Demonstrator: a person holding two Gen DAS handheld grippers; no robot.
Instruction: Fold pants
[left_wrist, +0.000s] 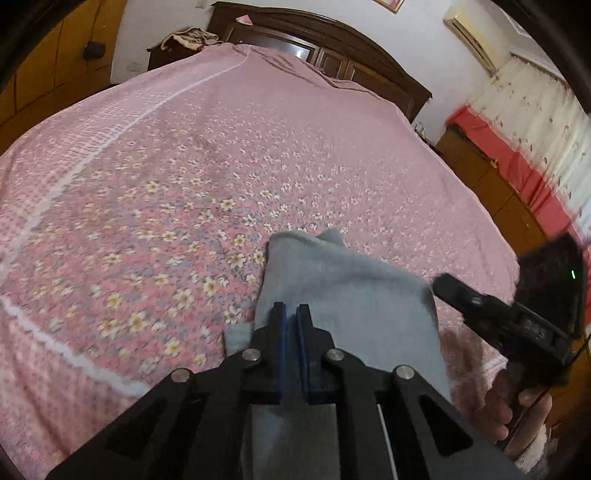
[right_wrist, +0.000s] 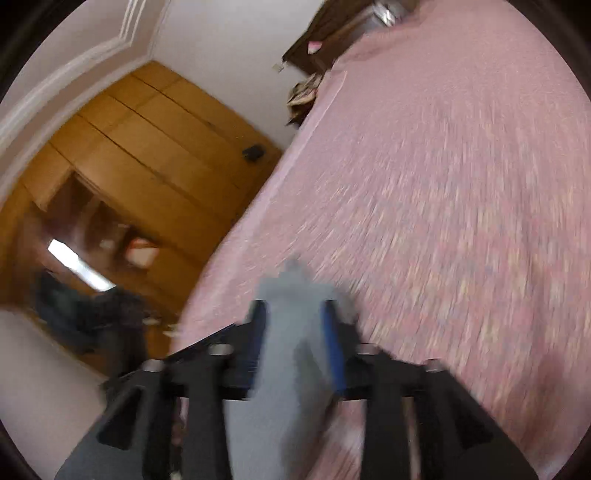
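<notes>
**poster1:** Pants, soft grey-blue fleece ones (left_wrist: 343, 291), are lying bunched near the front edge of the pink flowered bedsheet (left_wrist: 184, 192). Left gripper (left_wrist: 291, 314) looks pressed together, blue pads nearly touching, pinching a thin bit of that grey cloth, which also runs back under its black frame.

**poster2:** yeah, and to the right? The other black claw pokes in, a hand (left_wrist: 517, 410) holding it.

**poster1:** Right gripper (right_wrist: 295, 317) view is super blurry, but its jaws stand spread, with grey fabric between the blue pads. Can't tell if they press it. Brown wooden wardrobe (right_wrist: 147, 155) off left.
</notes>
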